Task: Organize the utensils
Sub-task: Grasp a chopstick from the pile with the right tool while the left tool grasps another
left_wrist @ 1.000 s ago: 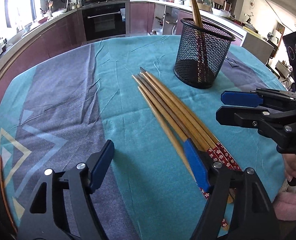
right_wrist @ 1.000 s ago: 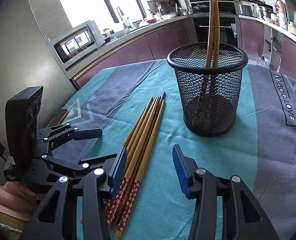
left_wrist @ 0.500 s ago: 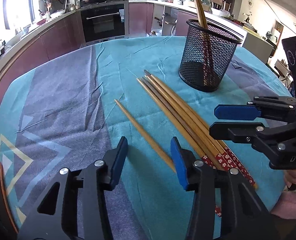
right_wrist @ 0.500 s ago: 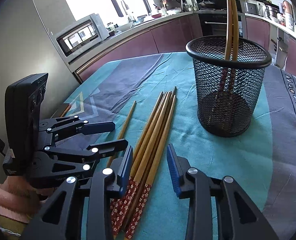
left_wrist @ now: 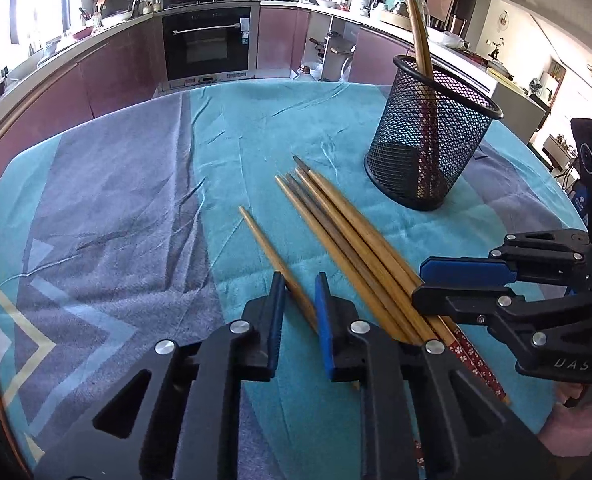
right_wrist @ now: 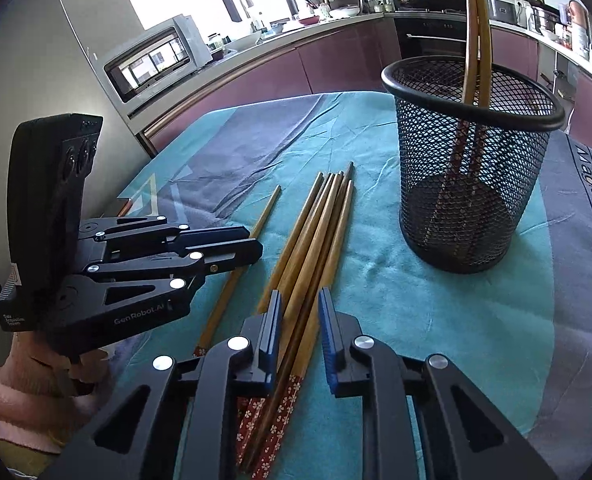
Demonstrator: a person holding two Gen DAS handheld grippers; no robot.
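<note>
A single wooden chopstick (left_wrist: 264, 240) lies apart on the left of a bundle of several chopsticks (left_wrist: 335, 216) with red flowered ends. My left gripper (left_wrist: 299, 284) straddles the single one. Its jaws are closing, with a gap still showing beside the stick. My right gripper (right_wrist: 299, 304) is closing on the bundle (right_wrist: 319, 220), and its pads press about three sticks. A black mesh holder (right_wrist: 467, 168) stands upright beyond, with two chopsticks (right_wrist: 475, 20) in it. Each gripper also shows in the other's view: the right gripper (left_wrist: 417, 285) and the left gripper (right_wrist: 256, 242).
A teal and grey tablecloth (left_wrist: 116, 200) covers the round table. The mesh holder (left_wrist: 427, 152) stands at the far right. A person's pink sleeve (right_wrist: 0, 392) is at the near left edge. Kitchen counters and an oven (left_wrist: 208, 44) stand behind the table.
The single chopstick has been drawn left, away from the bundle. The left jaws have narrowed around it. The right jaws have narrowed onto the bundle.
</note>
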